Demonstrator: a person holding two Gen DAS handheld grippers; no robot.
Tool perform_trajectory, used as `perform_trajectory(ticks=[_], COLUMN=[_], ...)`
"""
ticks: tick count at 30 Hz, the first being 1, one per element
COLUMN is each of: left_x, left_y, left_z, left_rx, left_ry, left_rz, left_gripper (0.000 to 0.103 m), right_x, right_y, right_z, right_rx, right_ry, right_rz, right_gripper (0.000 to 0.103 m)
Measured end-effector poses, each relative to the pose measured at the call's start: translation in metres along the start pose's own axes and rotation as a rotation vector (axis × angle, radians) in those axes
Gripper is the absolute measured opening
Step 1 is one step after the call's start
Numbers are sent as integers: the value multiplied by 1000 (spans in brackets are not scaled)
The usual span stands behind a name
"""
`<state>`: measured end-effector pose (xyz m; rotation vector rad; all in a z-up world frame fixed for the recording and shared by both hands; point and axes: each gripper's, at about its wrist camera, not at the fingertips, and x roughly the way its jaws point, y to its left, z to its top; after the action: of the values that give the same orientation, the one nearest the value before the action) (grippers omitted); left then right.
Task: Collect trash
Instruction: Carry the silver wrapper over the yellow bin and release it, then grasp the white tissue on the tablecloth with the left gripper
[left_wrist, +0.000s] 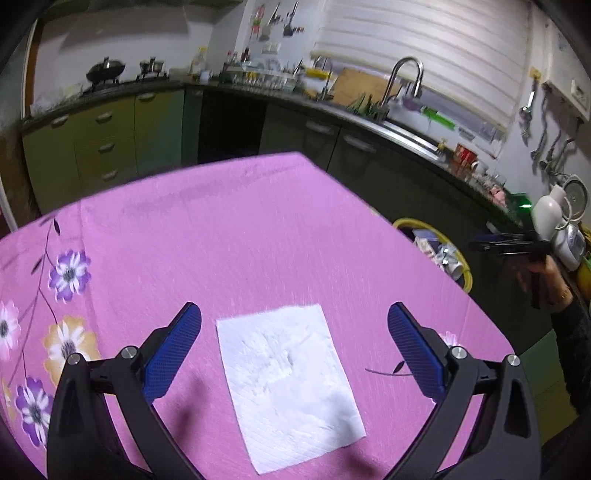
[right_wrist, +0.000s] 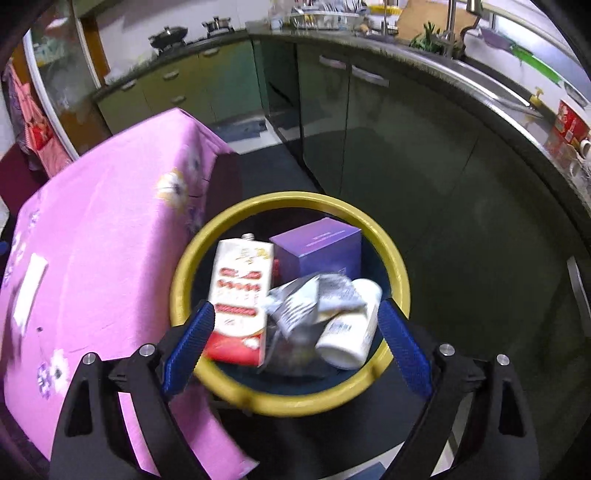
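A flat white paper napkin lies on the pink flowered tablecloth. My left gripper hovers over it, open, with a blue pad on each side and nothing between them. My right gripper is open above a yellow-rimmed trash bin beside the table, and nothing is held in it. In the bin lie a red and white carton, a purple box, a blurred silver wrapper and a white bottle. The napkin also shows far left in the right wrist view.
The bin stands off the table's right edge, with a person's hand above it. Dark green cabinets and a counter with a sink curve behind. A stove with a wok is at the back left.
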<state>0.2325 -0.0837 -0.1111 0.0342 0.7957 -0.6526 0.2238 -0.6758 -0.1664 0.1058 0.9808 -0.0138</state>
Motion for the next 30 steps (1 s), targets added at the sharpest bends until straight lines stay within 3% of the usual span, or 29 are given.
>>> perform_trajectory(ticks=[6,11,15,17,26,29,30], left_x=[20,42,54,57,68,65,62], left_y=[-12,-16,-13,-15,-22,-26,-26], left_z=[-14,-24,-24,-23,-21,-22,-22], left_rx=[-55,-132,-200,-195,-157,-140,-135], left_ry=[145,222,244,241,255,244,239], left_rz=[99,182,252,309,388,384,380], left_gripper=[96,96,96,96,96,87,78], right_x=[-34,-41,-39,-39,-34,-35,-35], right_y=[30,48,58,63,72,74,74], right_z=[-32,-46,-51,-52,-55,-56,-55], right_rx=[-10,-42,-65,-75,-96,-96,-97], right_ry=[-71,-83,-92,-94,-91,-91,-91], right_rz=[69,111,150,170,205,210,211], right_gripper=[91,91,91,91,91,91,91])
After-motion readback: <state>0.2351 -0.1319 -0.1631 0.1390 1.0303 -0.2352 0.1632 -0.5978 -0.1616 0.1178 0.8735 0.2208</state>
